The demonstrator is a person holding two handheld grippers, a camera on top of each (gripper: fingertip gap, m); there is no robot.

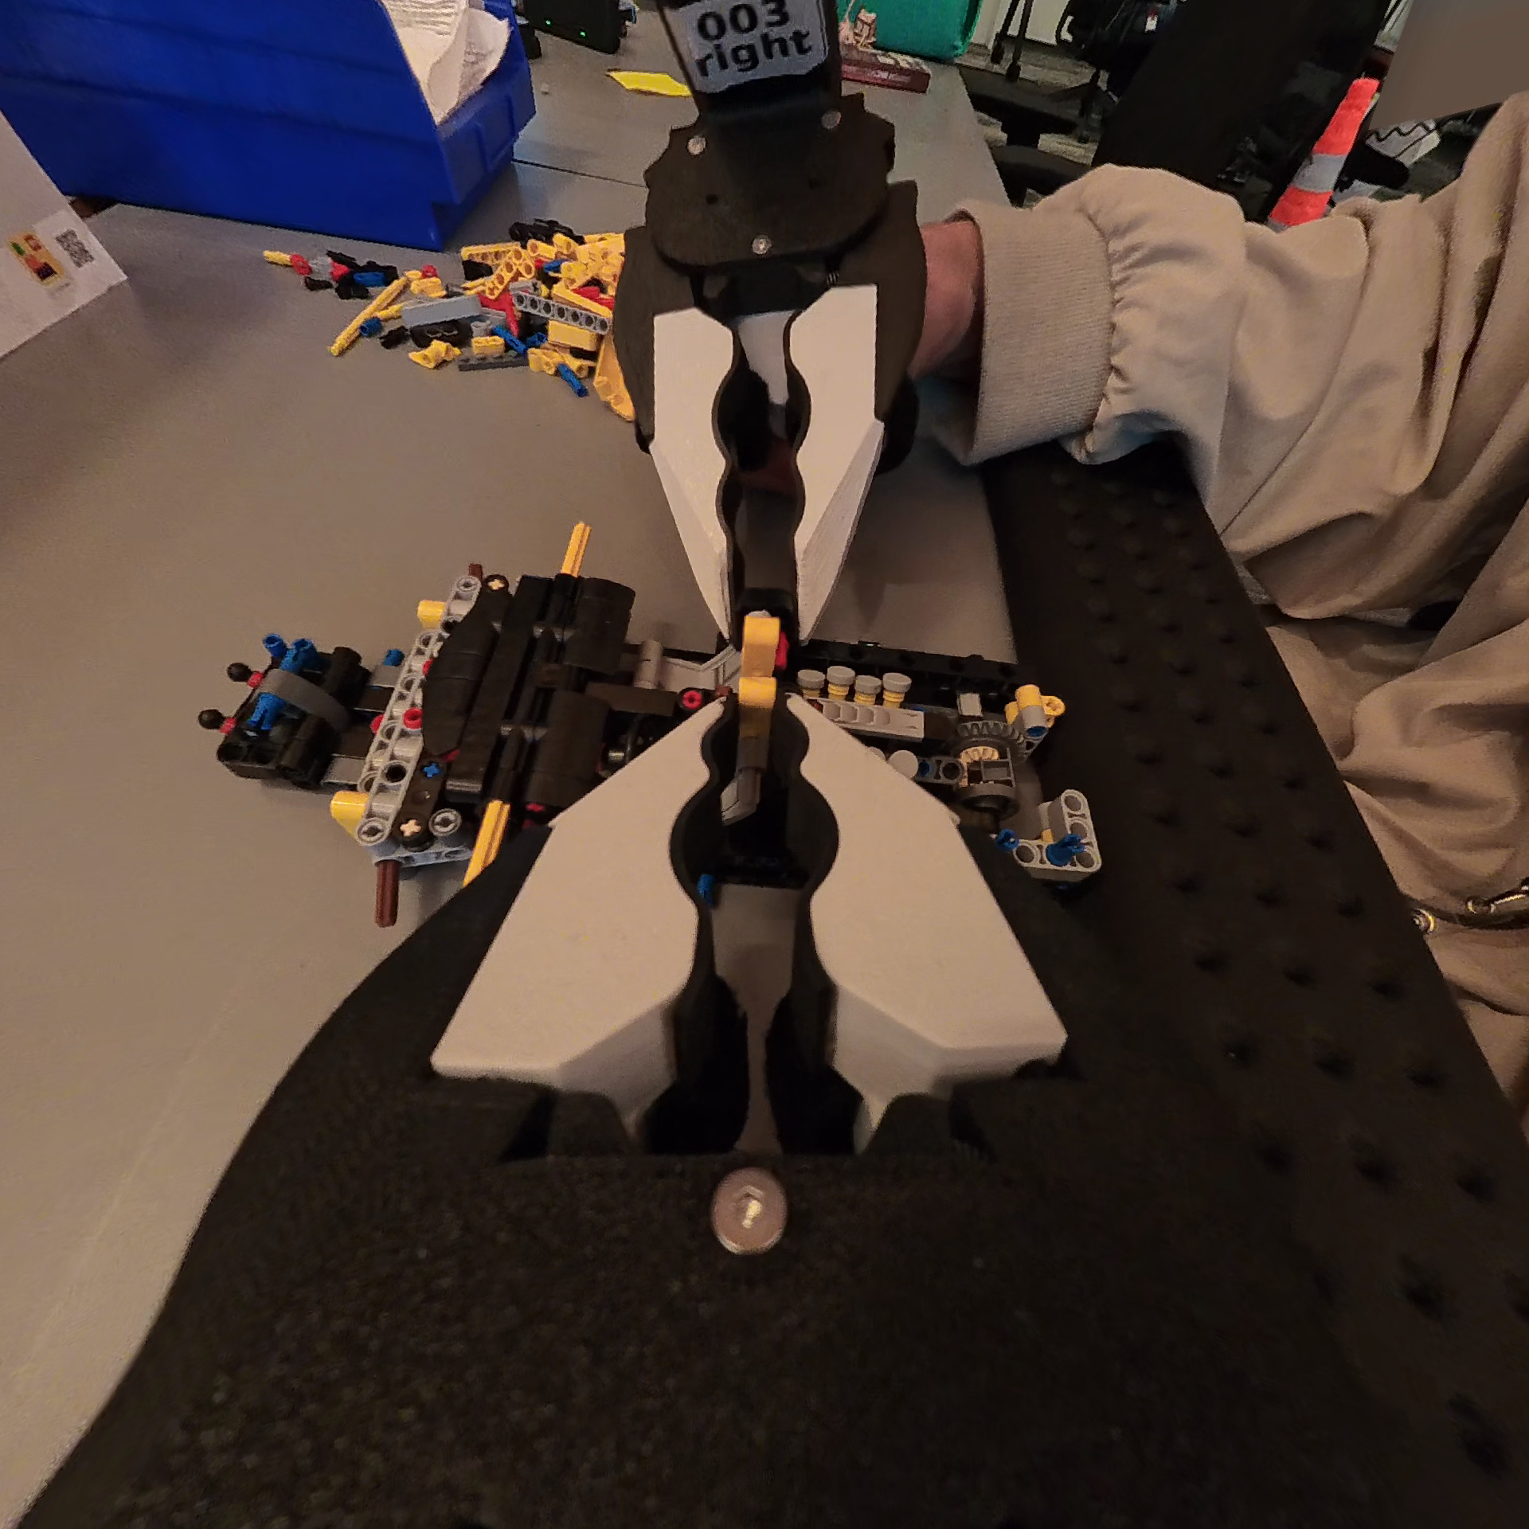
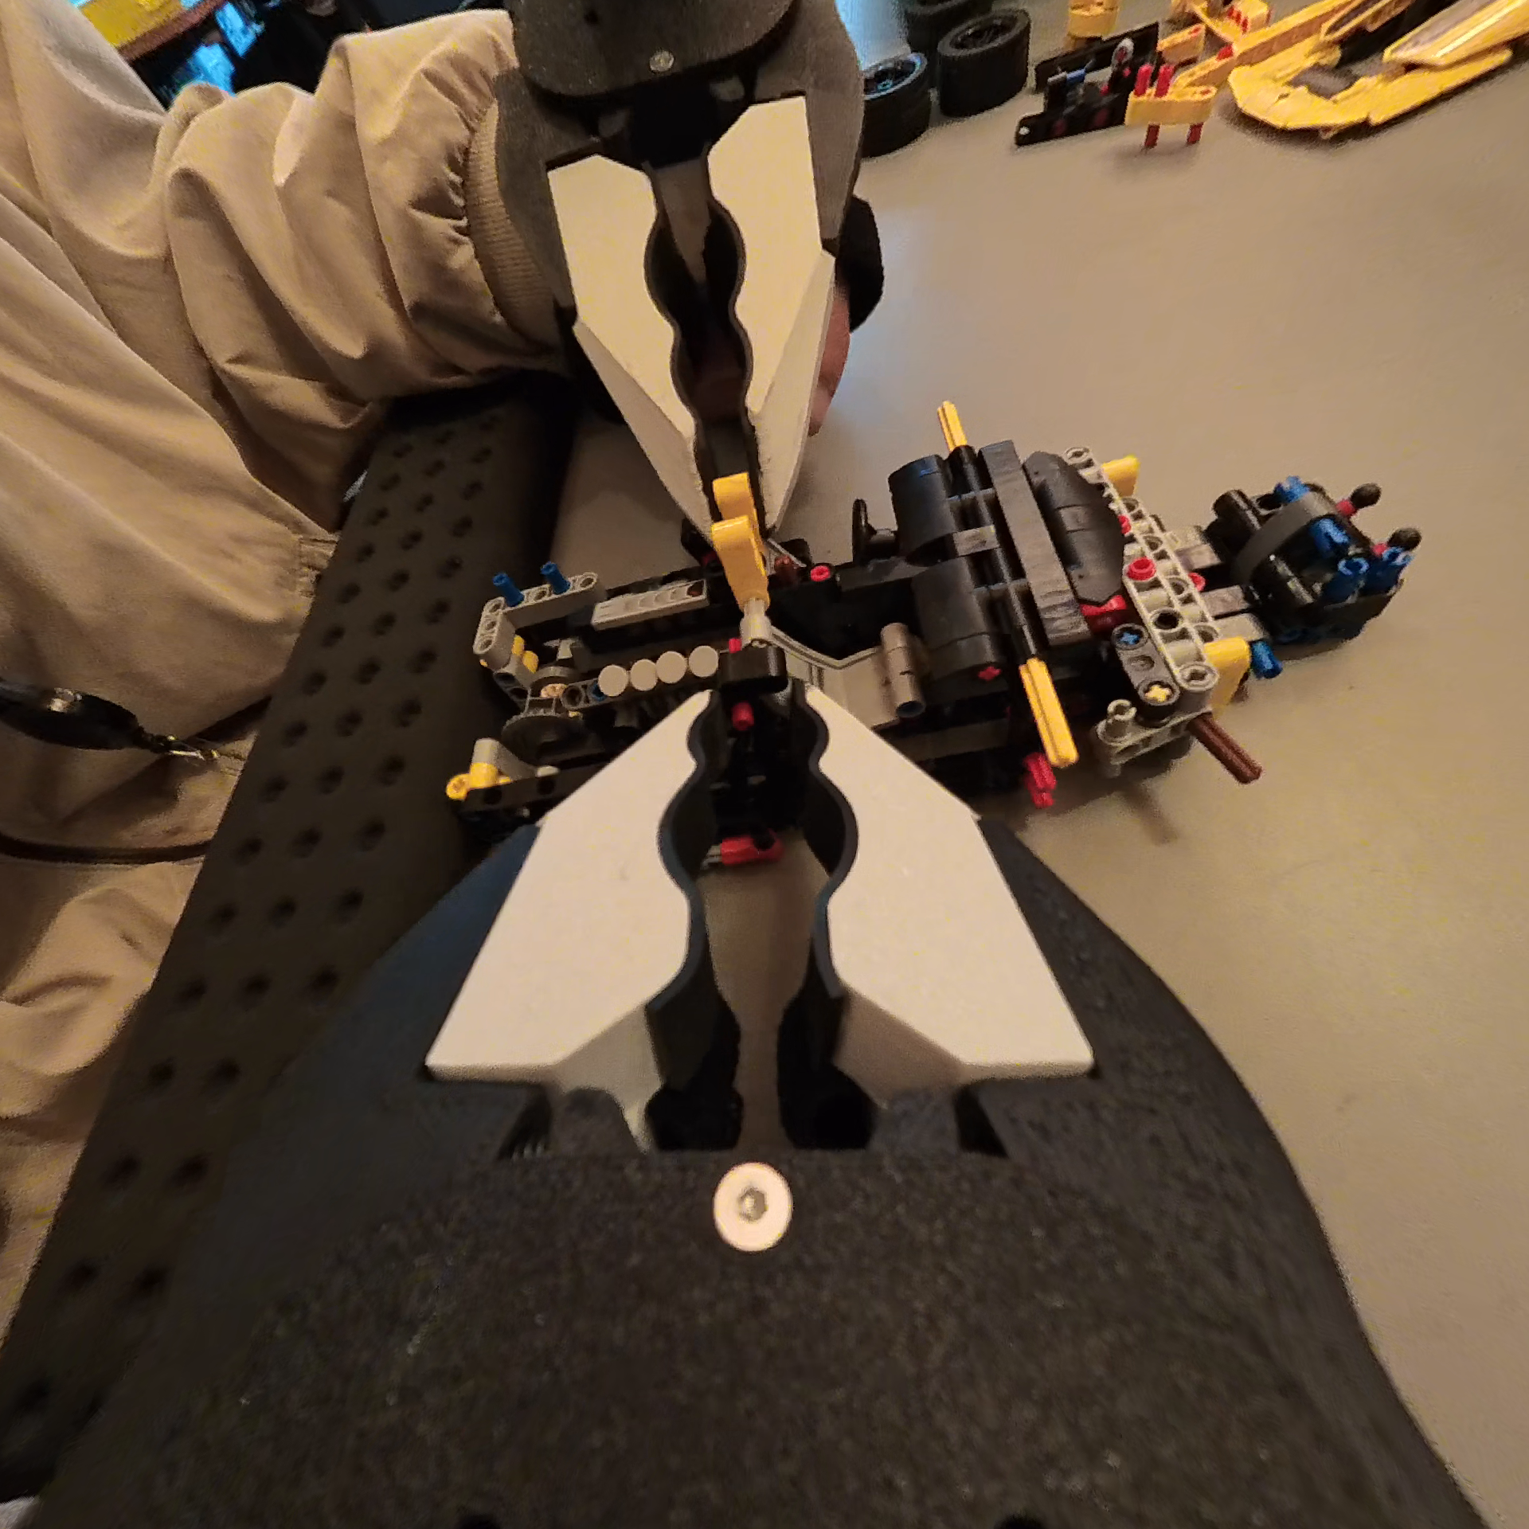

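Note:
A black, grey and yellow brick-built vehicle chassis [image 1: 538,687] lies on the grey table [image 1: 248,496]; it also shows in the right wrist view [image 2: 993,563]. The two grippers meet tip to tip just above its middle. My left gripper [image 1: 754,703] is shut on a small yellow connector [image 1: 754,695] with a grey part behind it. My right gripper [image 2: 757,691] is shut on a small black piece [image 2: 749,664] that carries a grey pin and a second yellow connector [image 2: 739,554]. The two yellow connectors touch or nearly touch. Each gripper also shows opposite, the right gripper [image 1: 763,633] and the left gripper [image 2: 736,505].
A black perforated board [image 1: 1158,662] lies along the table edge under a person's beige sleeve [image 1: 1241,347]. A pile of loose pieces [image 1: 513,306], a blue bin [image 1: 248,107] and a paper sheet [image 1: 41,256] sit behind. Yellow body panels [image 2: 1365,66] and black tyres [image 2: 951,58] lie farther off. Across from one pair of fingers to the other is roughly 4 cm.

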